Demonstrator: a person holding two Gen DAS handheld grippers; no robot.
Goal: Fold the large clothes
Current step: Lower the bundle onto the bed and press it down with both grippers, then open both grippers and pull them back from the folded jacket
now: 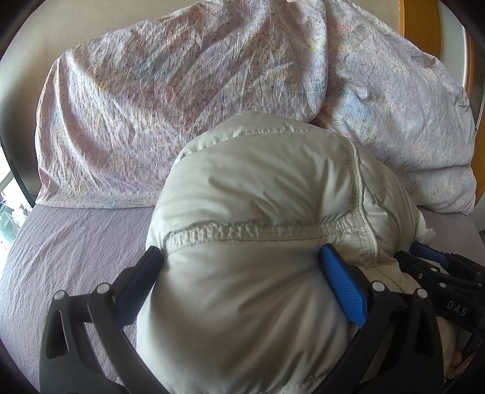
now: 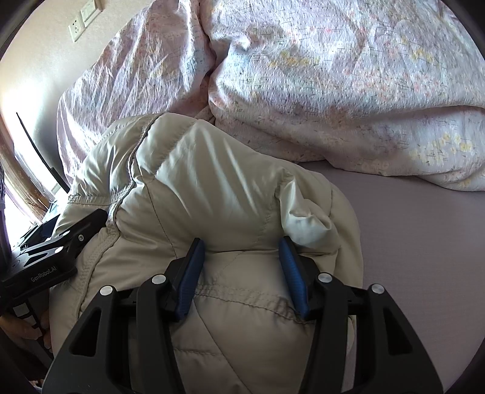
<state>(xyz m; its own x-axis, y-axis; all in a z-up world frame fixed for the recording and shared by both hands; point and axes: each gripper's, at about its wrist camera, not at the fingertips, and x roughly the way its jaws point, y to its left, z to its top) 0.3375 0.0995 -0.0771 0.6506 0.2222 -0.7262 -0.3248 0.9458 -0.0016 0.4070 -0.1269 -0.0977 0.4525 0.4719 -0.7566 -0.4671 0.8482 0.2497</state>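
Lavender sheeting covers the bed [image 1: 69, 242] I'm working over, and a cream wall rises behind it, carrying a white socket and a switch plate [image 2: 83, 19] at the upper left of the right wrist view. Bright daylight comes in from a window at the left edge of both views, and a strip of orange wood [image 1: 415, 21] shows at the far right of the left one.

Across the back of the bed lies a crumpled floral duvet [image 1: 169, 100], pale pink with blue and yellow sprigs, heaped in two big mounds that meet in a dark crease. It stands just behind the garment and touches its far edge.

On the sheet, close under both cameras, sits the cream puffer jacket [image 1: 260, 194], bunched into a thick quilted bundle with stitched seams running across it.

My left hand-held gripper [image 1: 239, 257] has its blue pads pressed into a wide puffy fold of the jacket, one on each side. My right hand-held gripper [image 2: 242, 251] pinches another fold of the same jacket, the padding bulging up between its fingers.

I can read "GenRobot.AI" on the left unit's body as seen from the right wrist view, and "DAS" on the right unit seen from the left.
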